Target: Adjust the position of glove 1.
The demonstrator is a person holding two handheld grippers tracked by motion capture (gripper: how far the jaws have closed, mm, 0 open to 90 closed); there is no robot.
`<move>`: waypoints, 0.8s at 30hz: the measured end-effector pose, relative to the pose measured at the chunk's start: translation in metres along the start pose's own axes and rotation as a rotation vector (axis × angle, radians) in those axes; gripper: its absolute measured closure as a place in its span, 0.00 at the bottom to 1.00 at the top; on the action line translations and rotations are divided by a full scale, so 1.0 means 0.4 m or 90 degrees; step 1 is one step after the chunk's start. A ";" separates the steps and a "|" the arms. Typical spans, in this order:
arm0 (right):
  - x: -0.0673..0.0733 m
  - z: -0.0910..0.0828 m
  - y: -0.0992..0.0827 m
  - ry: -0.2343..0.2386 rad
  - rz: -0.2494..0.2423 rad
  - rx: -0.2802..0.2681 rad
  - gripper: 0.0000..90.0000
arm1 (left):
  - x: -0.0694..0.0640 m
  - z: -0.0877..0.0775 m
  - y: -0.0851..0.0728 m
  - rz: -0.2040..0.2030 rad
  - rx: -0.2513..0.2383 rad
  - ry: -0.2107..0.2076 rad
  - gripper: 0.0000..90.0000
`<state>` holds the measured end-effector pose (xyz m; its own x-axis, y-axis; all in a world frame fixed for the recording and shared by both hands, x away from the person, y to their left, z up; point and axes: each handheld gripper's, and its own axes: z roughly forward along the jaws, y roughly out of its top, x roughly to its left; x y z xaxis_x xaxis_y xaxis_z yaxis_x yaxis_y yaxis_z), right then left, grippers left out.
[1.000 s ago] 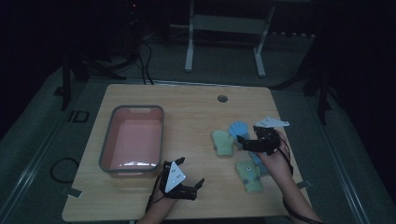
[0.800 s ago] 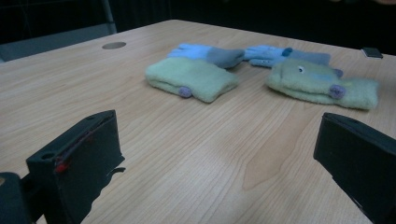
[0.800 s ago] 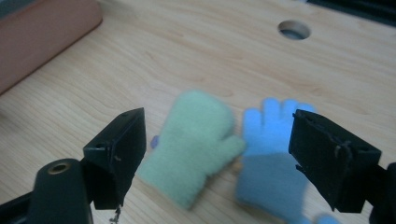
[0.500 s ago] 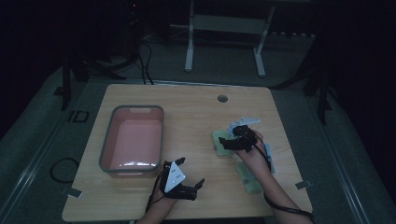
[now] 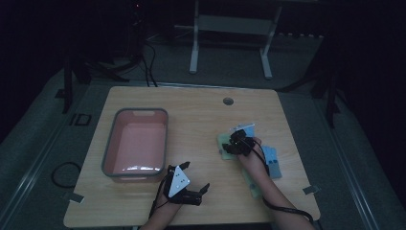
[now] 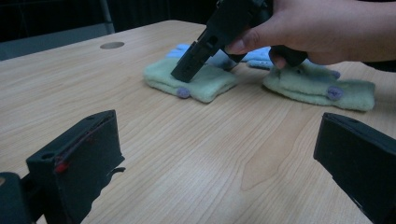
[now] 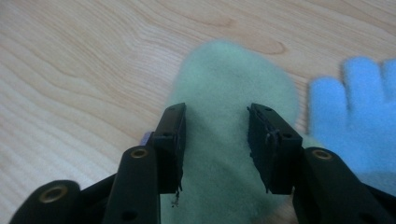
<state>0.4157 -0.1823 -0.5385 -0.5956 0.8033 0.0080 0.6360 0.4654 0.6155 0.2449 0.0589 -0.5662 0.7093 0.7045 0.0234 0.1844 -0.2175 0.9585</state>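
A pale green mitten (image 5: pixel 221 144) lies right of the table's middle. My right gripper (image 5: pixel 233 146) is down on it, open, with its jaws astride the fuzzy fabric (image 7: pixel 233 79) in the right gripper view (image 7: pixel 217 112). In the left gripper view its black tip (image 6: pixel 187 72) touches that mitten (image 6: pixel 210 86). A second green mitten (image 6: pixel 322 86) lies under the person's hand. Blue gloves (image 5: pixel 272 160) (image 7: pixel 355 116) lie beside them. My left gripper (image 5: pixel 195 176) rests near the front edge, open wide (image 6: pixel 215 158), nothing between its jaws.
A pink bin with a grey rim (image 5: pixel 111 143) stands on the left half of the wooden table (image 5: pixel 191 110). A round cable hole (image 5: pixel 228 101) sits near the far edge. The second green mitten (image 5: pixel 252 184) lies along the right forearm.
The right gripper has moved left, from over the blue gloves to down onto the left green mitten. The left gripper has stayed where it was.
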 end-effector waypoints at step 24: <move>0.157 -0.176 -0.021 0.000 0.015 -0.067 0.95 | 0.001 -0.002 -0.001 -0.003 -0.006 0.001 0.01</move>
<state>0.3386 -0.1619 -0.4876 -0.5809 0.8136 0.0239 0.5947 0.4042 0.6949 0.2445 0.0600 -0.5663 0.7077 0.7063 0.0196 0.1808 -0.2079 0.9613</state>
